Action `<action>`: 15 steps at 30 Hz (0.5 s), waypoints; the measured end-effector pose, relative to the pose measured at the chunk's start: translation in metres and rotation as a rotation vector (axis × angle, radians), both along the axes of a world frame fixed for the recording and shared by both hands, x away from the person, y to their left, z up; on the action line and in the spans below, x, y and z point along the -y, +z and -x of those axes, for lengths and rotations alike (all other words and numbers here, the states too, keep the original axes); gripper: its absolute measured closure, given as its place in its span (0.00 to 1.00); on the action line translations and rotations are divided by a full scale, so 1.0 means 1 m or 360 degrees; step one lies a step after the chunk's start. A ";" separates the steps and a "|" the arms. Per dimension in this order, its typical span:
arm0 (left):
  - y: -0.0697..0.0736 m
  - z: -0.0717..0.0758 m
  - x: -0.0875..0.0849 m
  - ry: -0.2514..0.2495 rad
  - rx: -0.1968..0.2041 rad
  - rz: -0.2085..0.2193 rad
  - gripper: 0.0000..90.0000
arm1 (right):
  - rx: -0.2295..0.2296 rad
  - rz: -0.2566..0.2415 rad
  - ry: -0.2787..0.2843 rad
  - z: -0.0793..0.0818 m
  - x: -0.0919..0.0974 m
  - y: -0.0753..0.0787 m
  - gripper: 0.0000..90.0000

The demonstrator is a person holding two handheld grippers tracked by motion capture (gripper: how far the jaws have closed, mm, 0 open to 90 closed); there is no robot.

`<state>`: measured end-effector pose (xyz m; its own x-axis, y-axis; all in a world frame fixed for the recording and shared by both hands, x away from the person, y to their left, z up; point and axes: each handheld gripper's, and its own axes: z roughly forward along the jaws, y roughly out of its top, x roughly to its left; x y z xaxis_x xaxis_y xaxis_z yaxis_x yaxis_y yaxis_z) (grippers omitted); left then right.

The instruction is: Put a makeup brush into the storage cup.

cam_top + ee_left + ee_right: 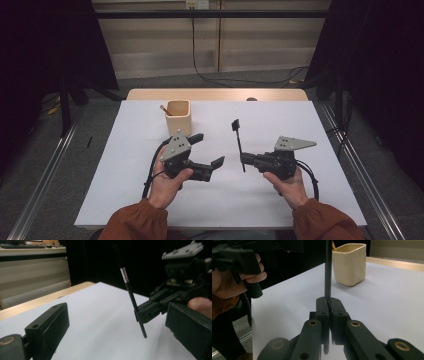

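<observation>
The left gripper [209,150] sits at the near left of the white table [125,165], held in the person's left hand [167,182]. Its jaws stand wide apart with nothing between them; in the left gripper view its pads [53,327] look like blocky, matte black slabs with small screw holes. Beyond it, at the far left of the table's middle, stands a cream cup [178,116], squarish with rounded corners and a smooth, slightly dimpled wall, and the tip of a brown stick [164,108] pokes out over its rim.

Further right is the black pen [238,142], a thin, straight, dark rod with a small white band [124,273] high on its shaft and a flat clip-like end at the top. It stands nearly upright over the middle of the table, leaning slightly, its lower tip just above the sheet or close to it; whether it touches cannot be told. The right gripper [244,160], in the right hand [289,187], has its jaws pinched tight on the lower part of the pen, and the right gripper view shows the pads [322,307] pressed together around the shaft.

Open white surface lies between the two grippers, and also to the right of the right gripper up to the table's right edge. A wooden strip [215,94] borders the far edge.
</observation>
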<state>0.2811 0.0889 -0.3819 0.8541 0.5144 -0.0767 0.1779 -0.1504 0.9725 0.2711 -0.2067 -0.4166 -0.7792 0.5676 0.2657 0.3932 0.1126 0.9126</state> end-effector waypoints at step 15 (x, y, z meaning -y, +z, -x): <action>0.005 -0.009 0.009 -0.0082 -0.0013 0.0073 0.03 | 0.0021 -0.0053 0.0065 -0.006 -0.025 0.009 0.96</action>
<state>0.2899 0.0802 -0.3766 0.8786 0.4657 -0.1063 0.1790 -0.1148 0.9771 0.2771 -0.1819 -0.4078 -0.8052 0.5263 0.2732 0.3766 0.0980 0.9212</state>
